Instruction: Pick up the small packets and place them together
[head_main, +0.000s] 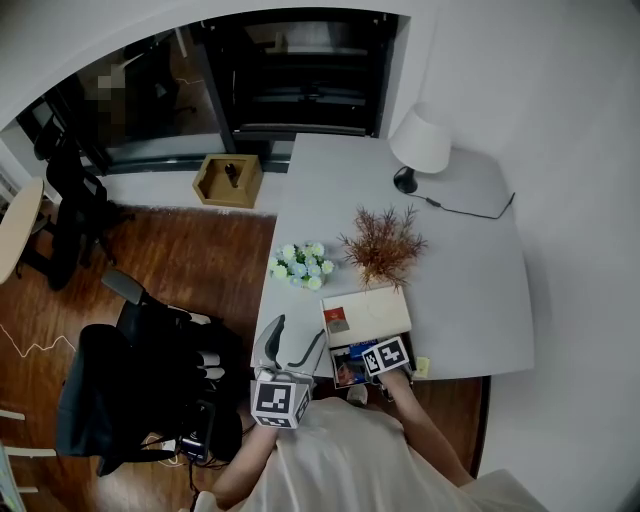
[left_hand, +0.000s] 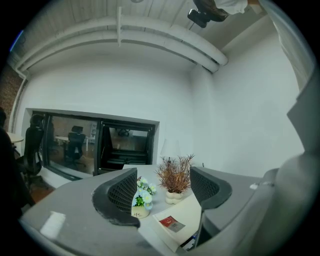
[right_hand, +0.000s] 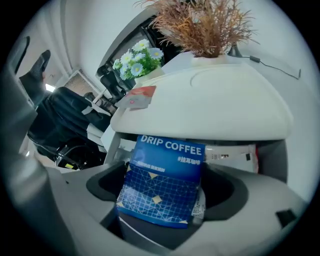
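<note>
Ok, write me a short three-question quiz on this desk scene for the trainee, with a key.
1. Pick one: what is between the jaws of the right tool? A a mug; B the blue drip coffee packet; C scissors.
2. True or false: the left tool grips a packet.
3. Fill in: the small red packet lies on top of the ___.
Key: 1 B. 2 false: its jaws stand apart with nothing between them. 3 white tray.
</note>
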